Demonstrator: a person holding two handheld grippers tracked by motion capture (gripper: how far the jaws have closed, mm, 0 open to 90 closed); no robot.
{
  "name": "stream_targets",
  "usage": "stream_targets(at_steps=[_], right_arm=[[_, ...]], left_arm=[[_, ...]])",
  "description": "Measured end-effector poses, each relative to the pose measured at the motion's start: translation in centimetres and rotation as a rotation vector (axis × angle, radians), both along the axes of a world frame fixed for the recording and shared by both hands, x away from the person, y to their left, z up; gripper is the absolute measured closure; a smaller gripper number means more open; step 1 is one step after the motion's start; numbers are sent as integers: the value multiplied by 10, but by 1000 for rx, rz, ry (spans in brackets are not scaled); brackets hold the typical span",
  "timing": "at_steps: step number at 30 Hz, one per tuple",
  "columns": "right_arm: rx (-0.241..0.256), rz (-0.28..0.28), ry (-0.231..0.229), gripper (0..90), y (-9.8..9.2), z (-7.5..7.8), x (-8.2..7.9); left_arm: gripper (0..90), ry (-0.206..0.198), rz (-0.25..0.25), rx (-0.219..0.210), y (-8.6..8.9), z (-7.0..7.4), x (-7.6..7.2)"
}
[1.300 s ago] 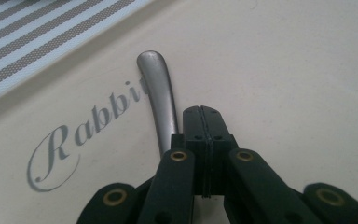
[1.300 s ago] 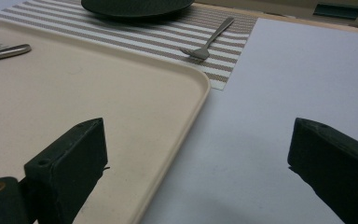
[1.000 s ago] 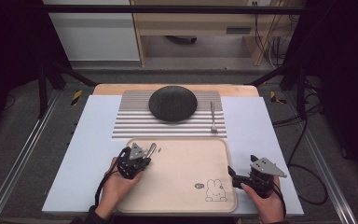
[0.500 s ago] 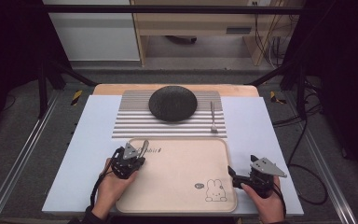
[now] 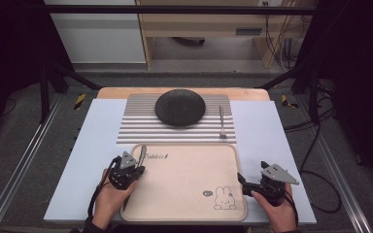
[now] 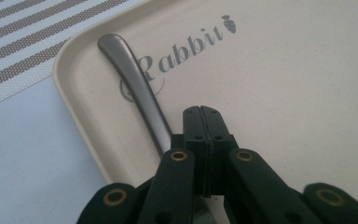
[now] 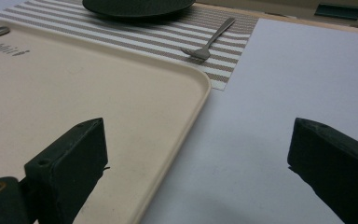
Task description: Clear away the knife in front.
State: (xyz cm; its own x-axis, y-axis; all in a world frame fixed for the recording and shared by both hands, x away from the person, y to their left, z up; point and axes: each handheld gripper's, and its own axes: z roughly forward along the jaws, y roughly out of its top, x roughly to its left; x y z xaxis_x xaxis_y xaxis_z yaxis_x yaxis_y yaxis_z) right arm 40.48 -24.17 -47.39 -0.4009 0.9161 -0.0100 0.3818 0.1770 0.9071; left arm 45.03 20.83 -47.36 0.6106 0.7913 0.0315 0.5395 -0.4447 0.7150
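We hold the left gripper (image 5: 137, 170) over the tray's (image 5: 184, 194) left side, at about nine o'clock on the tray. In the left gripper view its jaws are pressed together with no gap. A metal utensil handle (image 6: 137, 88) runs along the left of the jaws and goes under the gripper. We cannot tell if the jaws pinch it or just sit beside it. The handle's tip lies in the tray's corner at eleven o'clock, next to the word "Rabbit".

We hold the right gripper (image 5: 245, 183) just off the tray's right edge, at about four o'clock. Its jaws are spread wide and hold nothing. One jaw is over the tray's rim and the other over the white table (image 7: 284, 93).

A fork (image 5: 221, 121) lies on the striped mat (image 5: 136, 126) at one o'clock from the tray, right of the dark plate (image 5: 179, 108).
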Motion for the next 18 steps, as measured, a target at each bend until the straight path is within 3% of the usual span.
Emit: stream_targets(at_steps=[10,18], right_arm=[[-2,1,-2,50,0,0,0],[-2,3,-3,49,0,0,0]], left_arm=[[900,-5,13,-13,4,0,-1],[900,-106,31,-90,11,7,-2]])
